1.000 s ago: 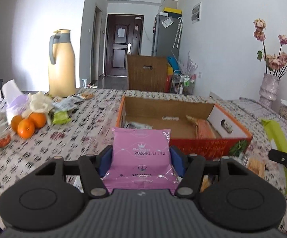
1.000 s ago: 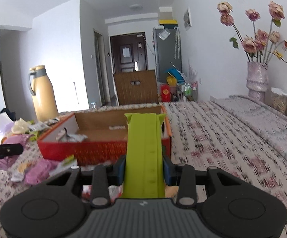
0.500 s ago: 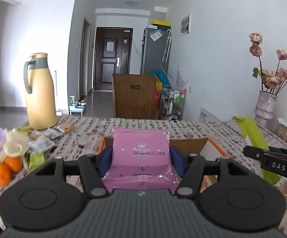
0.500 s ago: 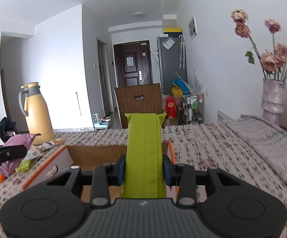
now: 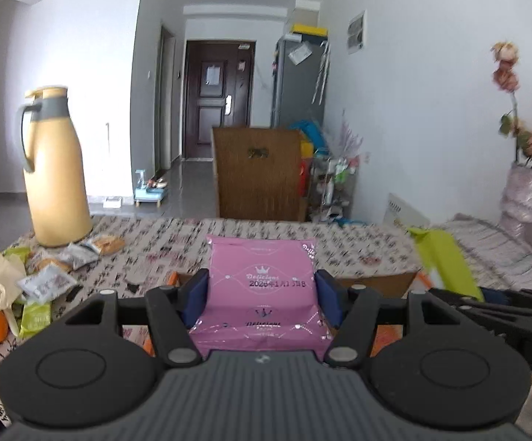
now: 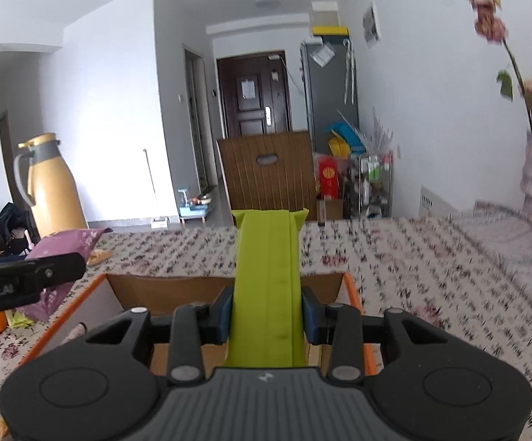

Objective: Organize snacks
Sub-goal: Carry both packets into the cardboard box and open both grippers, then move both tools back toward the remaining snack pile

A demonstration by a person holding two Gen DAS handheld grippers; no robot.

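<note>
Two tools are carrying snacks forward over the cardboard box (image 6: 225, 286) now, left tool (image 5: 262, 286) clenching a pink packet (image 5: 260, 290), right tool (image 6: 266, 312) gripping a green packet (image 6: 268, 286), both nearing drop-off.

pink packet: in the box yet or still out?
Out. The pink packet is clamped between the left gripper's pads, held above the open box, not resting inside it.
</note>
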